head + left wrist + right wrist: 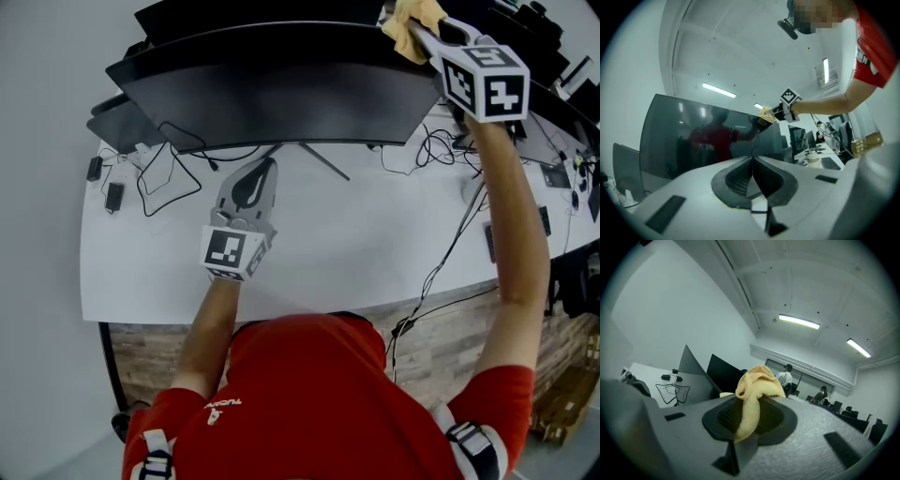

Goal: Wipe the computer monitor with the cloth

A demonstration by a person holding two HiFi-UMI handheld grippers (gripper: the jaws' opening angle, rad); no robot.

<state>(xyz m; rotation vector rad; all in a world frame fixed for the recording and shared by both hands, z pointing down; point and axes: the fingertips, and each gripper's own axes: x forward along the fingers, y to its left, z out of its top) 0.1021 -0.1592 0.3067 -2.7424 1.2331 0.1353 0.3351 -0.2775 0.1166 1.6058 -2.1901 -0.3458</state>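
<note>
At the back of the desk (356,253): the monitor (281,103), spread over most of the width. Behind it, a second screen (234,14). On the desk, left of the monitor's foot: looped cables (164,178) and, further left, two small adapters (112,195). Before the monitor, left of centre: the left gripper (262,169). At the monitor's upper right corner: the right gripper (424,39), with the cloth (409,26) between its jaws, at the top edge. On the desk at the right, more cables (436,145).
</note>
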